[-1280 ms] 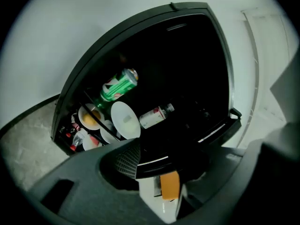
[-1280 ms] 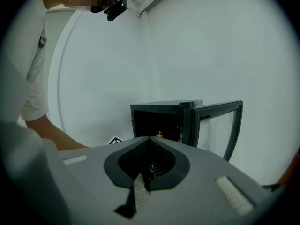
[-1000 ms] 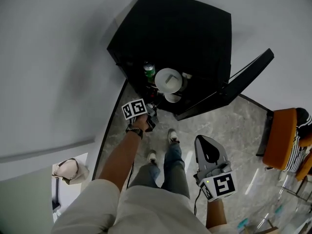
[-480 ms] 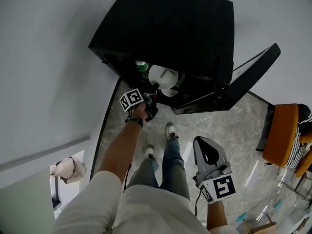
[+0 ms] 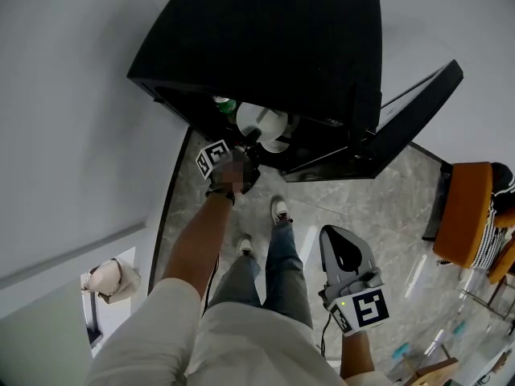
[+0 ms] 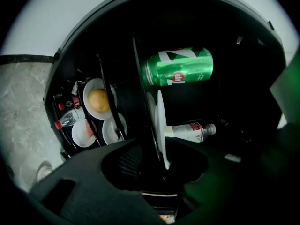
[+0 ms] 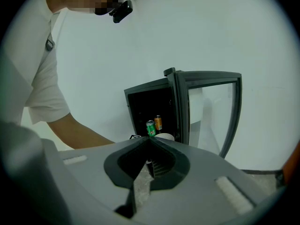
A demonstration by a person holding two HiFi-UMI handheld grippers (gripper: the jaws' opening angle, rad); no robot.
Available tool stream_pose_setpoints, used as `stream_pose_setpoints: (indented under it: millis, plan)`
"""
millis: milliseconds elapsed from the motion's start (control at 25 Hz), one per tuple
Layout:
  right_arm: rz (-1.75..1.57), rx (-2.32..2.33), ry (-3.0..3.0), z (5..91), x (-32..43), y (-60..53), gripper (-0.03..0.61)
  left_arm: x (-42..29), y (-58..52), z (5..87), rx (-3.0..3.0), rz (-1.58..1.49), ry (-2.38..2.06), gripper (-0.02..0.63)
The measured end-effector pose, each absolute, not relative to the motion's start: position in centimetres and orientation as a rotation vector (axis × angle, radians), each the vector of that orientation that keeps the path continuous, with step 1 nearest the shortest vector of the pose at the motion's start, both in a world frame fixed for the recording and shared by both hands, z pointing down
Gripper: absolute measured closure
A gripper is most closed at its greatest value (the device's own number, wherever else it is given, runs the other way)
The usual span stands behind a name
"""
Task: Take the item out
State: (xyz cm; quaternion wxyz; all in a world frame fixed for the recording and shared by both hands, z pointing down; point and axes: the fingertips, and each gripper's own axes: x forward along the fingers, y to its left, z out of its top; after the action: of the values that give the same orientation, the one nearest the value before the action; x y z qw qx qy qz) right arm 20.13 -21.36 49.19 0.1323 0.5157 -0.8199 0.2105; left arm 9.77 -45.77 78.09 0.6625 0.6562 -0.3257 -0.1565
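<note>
A black mini fridge [image 5: 273, 47] stands on the floor with its glass door [image 5: 414, 107] swung open. On its wire shelf are a white plate [image 5: 259, 121], a green can [image 6: 178, 67] and a clear bottle [image 6: 190, 131]. My left gripper [image 5: 248, 158] reaches into the opening. In the left gripper view the plate's rim [image 6: 159, 121] lies between its jaws, which are closing with gaps still on both sides. My right gripper [image 5: 339, 240] hangs low beside the person's legs, shut and empty. The right gripper view shows the green can [image 7: 150, 128] and an orange can [image 7: 158, 123].
A lower shelf holds small white dishes, one with a yellow item [image 6: 98, 100], and a red-capped bottle [image 6: 65, 120]. An orange chair [image 5: 463, 215] stands at the right and a pale handbag [image 5: 109, 280] at the left. The person's shoes [image 5: 279, 211] are just before the fridge.
The left gripper has moved forward into the fridge, up to the white plate, and the head view has closed in on the fridge. The right gripper has stayed in place.
</note>
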Motion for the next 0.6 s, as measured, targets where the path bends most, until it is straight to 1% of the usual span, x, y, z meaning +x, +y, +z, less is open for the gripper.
stream_pose_setpoints:
  millis: [200, 600]
  plan:
    - [0.611, 1.495, -2.375, 49.3, 20.2, -20.7, 0.571, 10.0, -45.9, 77.4, 1.475, -0.387, -0.715, 0.537]
    - [0.615, 1.518, -2.369, 49.4, 20.3, -19.0, 0.571, 9.5, -45.4, 77.6, 1.358, -0.441, -0.741, 0.56]
